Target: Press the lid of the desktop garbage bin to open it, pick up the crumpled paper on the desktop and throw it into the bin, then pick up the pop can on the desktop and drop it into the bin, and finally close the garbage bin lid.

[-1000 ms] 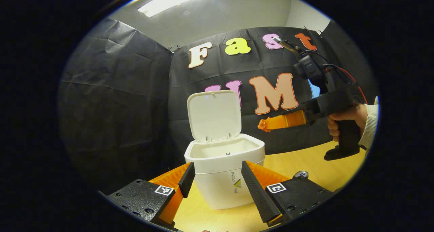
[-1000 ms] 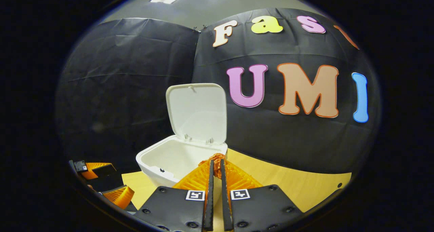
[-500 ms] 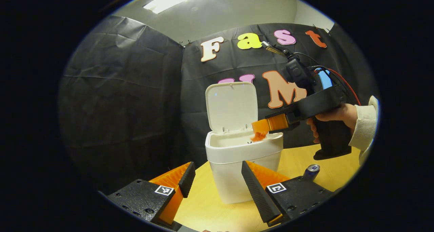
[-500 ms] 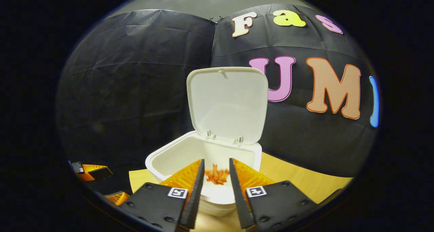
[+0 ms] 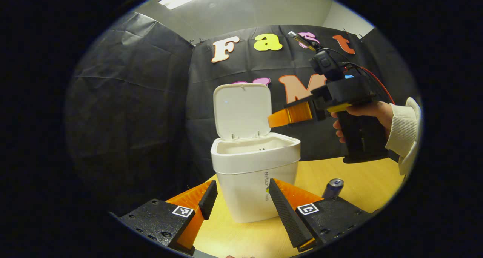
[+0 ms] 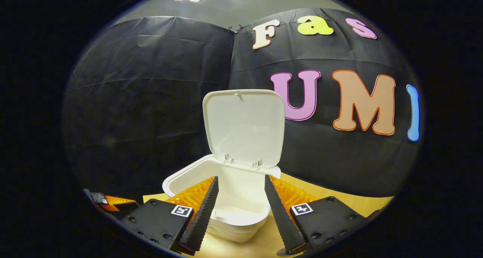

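Bin (image 5: 255, 175) lid up, right gripper (image 6: 239, 197) spread above

Right gripper (image 6: 239, 203) now spread wide and empty above the bin (image 6: 226, 197), after pinching the crumpled paper a second ago and letting it fall half a second ago. In the left gripper view, rising and pulling back from over the opening toward the surface's right side.
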Demonstrator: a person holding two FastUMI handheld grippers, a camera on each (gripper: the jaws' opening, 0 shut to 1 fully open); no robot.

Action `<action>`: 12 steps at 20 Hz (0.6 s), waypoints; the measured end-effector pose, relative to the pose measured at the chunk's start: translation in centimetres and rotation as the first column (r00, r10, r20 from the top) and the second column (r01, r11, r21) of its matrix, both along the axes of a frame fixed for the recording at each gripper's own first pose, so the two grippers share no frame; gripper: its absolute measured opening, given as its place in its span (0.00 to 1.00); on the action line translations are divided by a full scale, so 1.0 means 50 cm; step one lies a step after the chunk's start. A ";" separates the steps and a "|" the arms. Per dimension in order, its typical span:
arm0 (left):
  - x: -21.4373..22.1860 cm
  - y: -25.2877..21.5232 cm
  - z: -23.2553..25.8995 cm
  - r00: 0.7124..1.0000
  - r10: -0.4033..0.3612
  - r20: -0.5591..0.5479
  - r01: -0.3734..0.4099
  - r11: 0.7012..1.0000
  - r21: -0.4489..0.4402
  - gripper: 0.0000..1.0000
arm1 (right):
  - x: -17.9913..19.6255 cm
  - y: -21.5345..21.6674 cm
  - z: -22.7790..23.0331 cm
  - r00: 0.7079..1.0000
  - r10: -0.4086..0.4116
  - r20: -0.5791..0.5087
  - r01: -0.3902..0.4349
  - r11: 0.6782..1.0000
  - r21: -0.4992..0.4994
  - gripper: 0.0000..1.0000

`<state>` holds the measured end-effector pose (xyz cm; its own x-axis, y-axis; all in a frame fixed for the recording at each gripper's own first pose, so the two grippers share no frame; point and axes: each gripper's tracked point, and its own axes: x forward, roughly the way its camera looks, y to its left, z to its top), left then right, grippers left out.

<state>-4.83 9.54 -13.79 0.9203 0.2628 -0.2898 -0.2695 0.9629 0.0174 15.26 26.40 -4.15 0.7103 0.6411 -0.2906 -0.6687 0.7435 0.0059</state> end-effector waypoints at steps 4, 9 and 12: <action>0.023 -0.084 -0.025 0.989 -0.146 -0.002 0.146 0.989 -0.027 0.84 | -0.022 -0.082 0.049 0.995 -0.087 0.049 0.086 0.996 0.019 0.81; 0.064 -0.193 -0.066 0.953 -0.303 0.014 0.303 0.948 -0.095 0.84 | -0.061 -0.224 0.110 0.962 -0.252 0.108 0.248 0.968 0.050 0.81; 0.101 -0.258 -0.093 0.926 -0.375 0.035 0.376 0.917 -0.134 0.84 | -0.092 -0.290 0.154 0.926 -0.342 0.159 0.332 0.940 0.083 0.81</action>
<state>0.20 -3.38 -18.43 0.9462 -0.1440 -0.2899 0.1130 0.9862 -0.1210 10.68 11.91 3.56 0.9225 0.3669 -0.1199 -0.3736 0.9268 -0.0384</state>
